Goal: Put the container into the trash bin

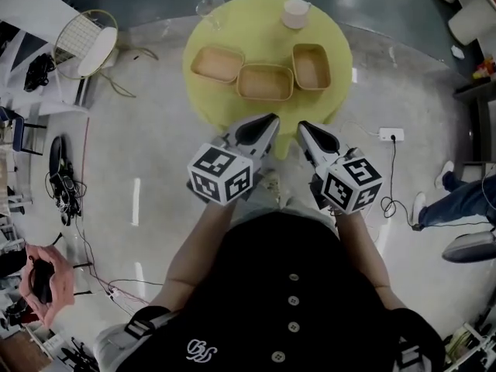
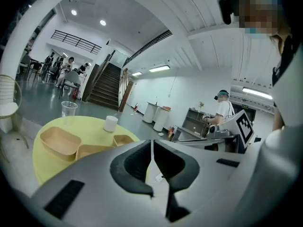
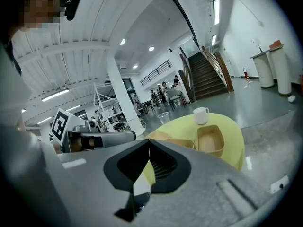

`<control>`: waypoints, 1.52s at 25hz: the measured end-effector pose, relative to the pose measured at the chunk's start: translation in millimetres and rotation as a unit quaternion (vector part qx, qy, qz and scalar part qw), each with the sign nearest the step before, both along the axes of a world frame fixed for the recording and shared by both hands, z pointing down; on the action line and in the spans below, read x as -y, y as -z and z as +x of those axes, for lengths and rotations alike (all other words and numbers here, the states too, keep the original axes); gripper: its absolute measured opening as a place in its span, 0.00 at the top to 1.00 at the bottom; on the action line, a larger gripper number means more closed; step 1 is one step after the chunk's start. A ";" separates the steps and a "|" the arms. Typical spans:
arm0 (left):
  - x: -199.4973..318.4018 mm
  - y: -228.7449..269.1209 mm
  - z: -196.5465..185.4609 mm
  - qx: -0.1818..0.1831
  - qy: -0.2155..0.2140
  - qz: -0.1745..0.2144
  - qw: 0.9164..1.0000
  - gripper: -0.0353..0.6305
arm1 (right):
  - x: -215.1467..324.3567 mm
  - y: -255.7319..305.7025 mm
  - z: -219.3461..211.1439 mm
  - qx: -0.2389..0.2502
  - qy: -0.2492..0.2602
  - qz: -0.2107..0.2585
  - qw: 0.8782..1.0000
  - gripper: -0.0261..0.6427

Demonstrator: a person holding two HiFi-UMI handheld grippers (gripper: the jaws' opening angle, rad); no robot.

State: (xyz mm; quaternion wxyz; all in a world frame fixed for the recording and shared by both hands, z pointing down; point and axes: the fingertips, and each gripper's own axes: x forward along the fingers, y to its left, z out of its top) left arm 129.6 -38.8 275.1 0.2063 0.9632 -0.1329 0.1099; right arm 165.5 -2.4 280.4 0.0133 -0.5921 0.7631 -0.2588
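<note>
Left gripper (image 1: pixel 271 120) and right gripper (image 1: pixel 303 127) closed, empty; middle container (image 1: pixel 265 81) looks light, probably flimsy; pinch its rim.

A left container (image 1: pixel 218 63), a middle container (image 1: pixel 265 82) and a right container (image 1: pixel 311 67) are sitting in 1 row across the yellow table (image 1: pixel 232 107), leaving only its near strip bare for a gripper to pass. A white cup (image 1: pixel 295 13) and a clear cup (image 1: pixel 209 8) are crowding the far edge. Left of the table, open floor is running to the wire bin (image 1: pixel 85 43), with 1 cable (image 1: pixel 118 86) trailing across it.
</note>
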 end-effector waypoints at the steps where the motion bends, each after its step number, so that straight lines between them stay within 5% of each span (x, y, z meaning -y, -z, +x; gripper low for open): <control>1: 4.5 -3.2 1.2 0.008 -0.004 0.004 1.000 0.91 | 4.7 -2.8 1.2 0.002 0.000 -0.005 1.000 0.95; 8: 38.1 -33.9 7.6 0.096 -0.033 0.060 0.993 0.91 | 41.3 -27.0 10.6 0.010 0.001 -0.039 0.999 0.95; 18: 66.9 -84.0 16.5 0.166 -0.060 0.074 0.982 0.91 | 62.3 -57.9 23.7 0.029 -0.016 -0.070 0.997 0.95; 34: 86.2 -152.2 27.0 0.278 -0.137 0.164 0.936 0.89 | 67.2 -100.8 29.9 0.074 -0.057 -0.108 0.990 0.95; 38: 87.5 -167.4 31.0 0.312 -0.164 0.199 0.914 0.87 | 63.1 -112.0 25.1 0.085 -0.056 -0.120 0.988 0.95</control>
